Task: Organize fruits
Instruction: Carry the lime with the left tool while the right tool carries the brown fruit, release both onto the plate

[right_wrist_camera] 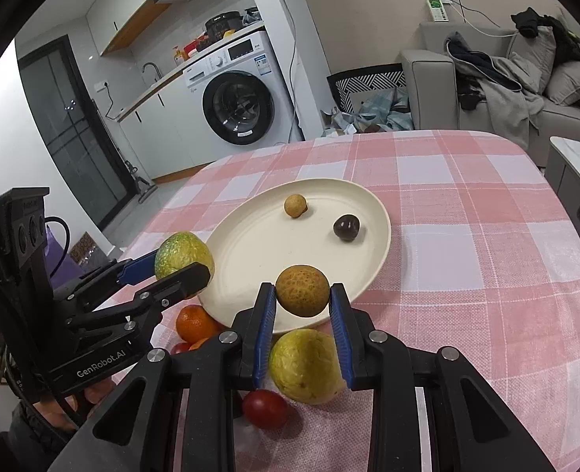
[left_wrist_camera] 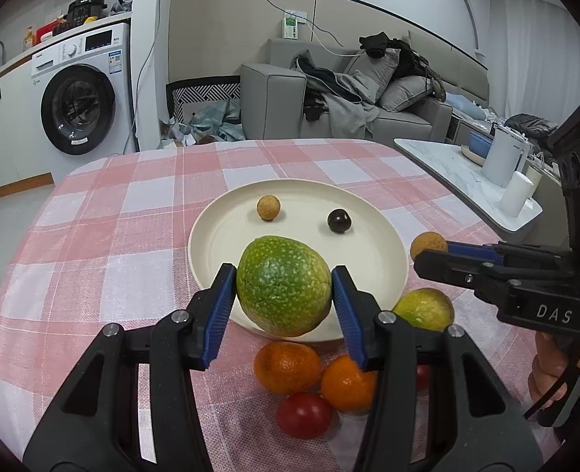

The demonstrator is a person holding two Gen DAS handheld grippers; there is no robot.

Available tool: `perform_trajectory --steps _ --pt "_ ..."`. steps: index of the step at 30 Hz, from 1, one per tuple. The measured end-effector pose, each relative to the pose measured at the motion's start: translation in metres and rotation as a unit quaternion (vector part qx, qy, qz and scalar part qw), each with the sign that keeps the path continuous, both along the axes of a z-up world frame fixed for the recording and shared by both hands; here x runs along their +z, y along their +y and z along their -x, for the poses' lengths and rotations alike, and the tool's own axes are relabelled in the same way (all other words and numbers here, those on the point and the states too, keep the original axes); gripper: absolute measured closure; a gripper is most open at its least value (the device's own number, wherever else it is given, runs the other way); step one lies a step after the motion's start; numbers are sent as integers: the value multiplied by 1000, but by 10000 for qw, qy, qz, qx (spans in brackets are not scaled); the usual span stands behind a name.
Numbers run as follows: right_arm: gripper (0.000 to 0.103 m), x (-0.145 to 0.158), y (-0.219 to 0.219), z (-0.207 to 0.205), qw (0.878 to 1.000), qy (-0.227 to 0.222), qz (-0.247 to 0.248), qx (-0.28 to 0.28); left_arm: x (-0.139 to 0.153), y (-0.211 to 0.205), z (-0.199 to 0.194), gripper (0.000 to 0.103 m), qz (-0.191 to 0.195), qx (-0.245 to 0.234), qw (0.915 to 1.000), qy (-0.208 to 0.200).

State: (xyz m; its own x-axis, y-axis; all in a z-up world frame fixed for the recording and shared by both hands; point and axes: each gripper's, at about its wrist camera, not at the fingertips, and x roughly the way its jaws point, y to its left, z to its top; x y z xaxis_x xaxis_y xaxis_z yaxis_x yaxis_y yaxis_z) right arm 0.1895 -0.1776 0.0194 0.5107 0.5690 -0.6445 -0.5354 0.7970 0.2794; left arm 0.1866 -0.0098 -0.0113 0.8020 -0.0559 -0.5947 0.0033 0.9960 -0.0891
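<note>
My left gripper is shut on a large green speckled citrus, held over the near rim of the cream plate. My right gripper is shut on a small tan round fruit above the plate's near edge. On the plate lie a small tan fruit and a dark round fruit. On the cloth near me lie two oranges, a red tomato and a yellow-green citrus.
The table wears a pink and white checked cloth. A white side table with a kettle and cup stands to the right. A washing machine and a grey sofa are behind.
</note>
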Motion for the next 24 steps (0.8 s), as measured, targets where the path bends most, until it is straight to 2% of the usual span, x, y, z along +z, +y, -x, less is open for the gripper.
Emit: perform_trajectory --steps 14,21,23,24 --pt "74 -14 23 -22 9987 344 377 90 -15 5 -26 56 -41 14 9997 257" --pt "74 -19 25 -24 9984 390 395 70 -21 5 -28 56 -102 42 9992 383" --pt "70 -18 25 -23 9985 366 414 53 -20 5 -26 56 -115 66 9993 348" --pt "63 -17 24 -24 9985 342 415 48 -18 5 -24 56 -127 104 9995 279"
